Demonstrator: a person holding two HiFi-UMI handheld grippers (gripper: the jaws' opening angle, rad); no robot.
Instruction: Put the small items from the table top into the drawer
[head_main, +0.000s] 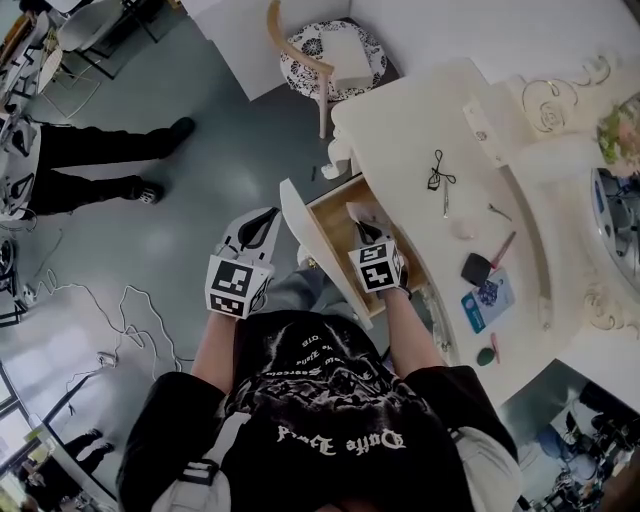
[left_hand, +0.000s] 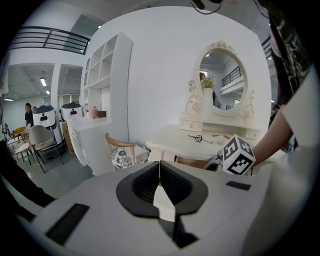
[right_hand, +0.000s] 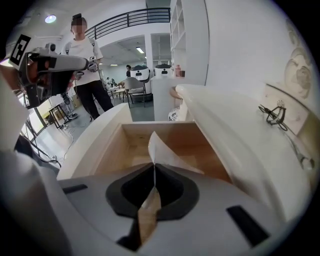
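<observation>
Holding a white sheet (right_hand: 161, 150) pinched in its closed jaws, our right gripper (right_hand: 154, 166) hangs over the open drawer (right_hand: 95, 145). Our left gripper (left_hand: 160, 169), jaws together on nothing, sits left of the drawer. Released too high, we reckon, the light sheet could drift past the drawer's rim to the floor. We count one drawer, two grippers and, beyond the drawer on the table (head_main: 420, 120), roughly seven small items (head_main: 478, 268).
</observation>
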